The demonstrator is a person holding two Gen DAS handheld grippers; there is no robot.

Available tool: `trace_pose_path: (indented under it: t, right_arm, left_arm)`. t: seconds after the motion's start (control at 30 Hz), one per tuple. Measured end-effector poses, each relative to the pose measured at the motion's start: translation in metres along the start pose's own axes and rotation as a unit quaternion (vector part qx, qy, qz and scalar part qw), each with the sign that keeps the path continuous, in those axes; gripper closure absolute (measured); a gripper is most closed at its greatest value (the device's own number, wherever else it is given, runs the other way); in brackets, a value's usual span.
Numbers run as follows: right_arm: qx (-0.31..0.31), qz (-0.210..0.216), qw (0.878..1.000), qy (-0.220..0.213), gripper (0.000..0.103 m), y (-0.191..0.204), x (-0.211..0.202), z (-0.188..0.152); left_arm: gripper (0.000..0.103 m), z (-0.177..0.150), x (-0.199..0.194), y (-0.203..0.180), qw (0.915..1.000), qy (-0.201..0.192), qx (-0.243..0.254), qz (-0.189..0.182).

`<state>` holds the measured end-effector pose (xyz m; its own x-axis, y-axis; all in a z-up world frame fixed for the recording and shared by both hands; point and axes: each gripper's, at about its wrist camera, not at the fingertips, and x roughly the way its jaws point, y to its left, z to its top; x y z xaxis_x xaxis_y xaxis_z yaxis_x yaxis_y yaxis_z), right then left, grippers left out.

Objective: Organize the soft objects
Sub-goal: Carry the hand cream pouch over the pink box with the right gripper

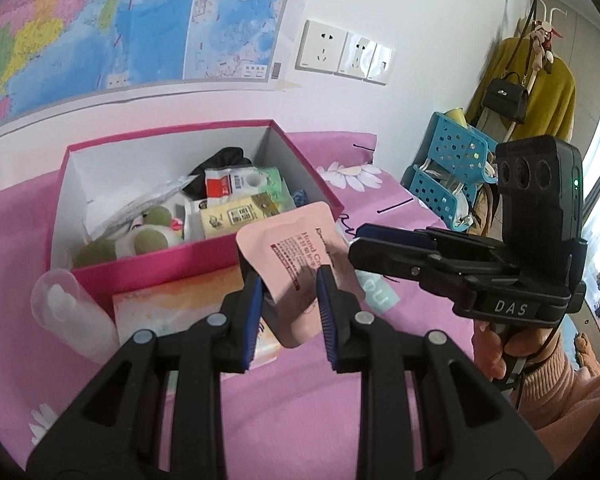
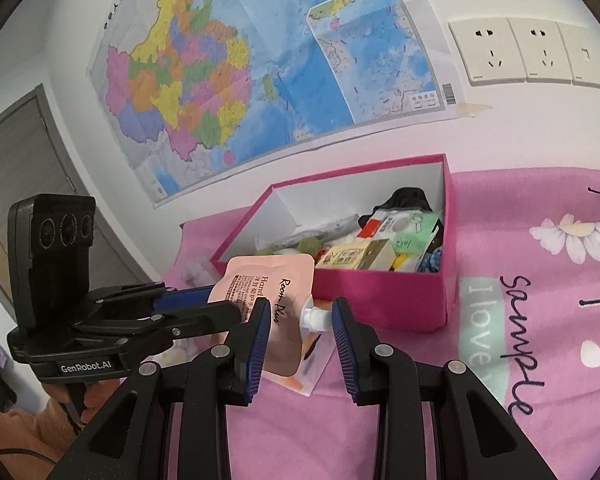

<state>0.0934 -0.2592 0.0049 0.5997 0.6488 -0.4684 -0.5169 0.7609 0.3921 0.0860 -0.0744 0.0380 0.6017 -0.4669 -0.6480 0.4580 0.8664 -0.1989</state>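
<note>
The right gripper (image 2: 302, 334) stands open just beside the pink hand cream pouch (image 2: 272, 300), whose white cap (image 2: 312, 318) lies between its 2 blue-padded fingers (image 2: 260, 340). The left gripper (image 2: 204, 304) pinches the pouch's left edge. Behind sits the magenta box (image 2: 380, 292) of packets.

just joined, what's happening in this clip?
A person with a gripper in each hand is sorting soft items into a pink box on a pink sheet. The left gripper holds a pink hand cream pouch in front of the box, which already holds packets and plush bits. The right gripper is open around the pouch's white cap, not gripping. A clear bottle lies beside the box.
</note>
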Motion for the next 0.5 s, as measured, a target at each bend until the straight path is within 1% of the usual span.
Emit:
trace_pose_path:
  t: [0.5]
  right_arm:
    - [-0.005,-0.007,1.000,-0.012,0.071,-0.006,0.006,0.017]
  left_arm:
    - [0.075,0.019,0.006,0.005,0.9999,-0.011,0.003,0.005]
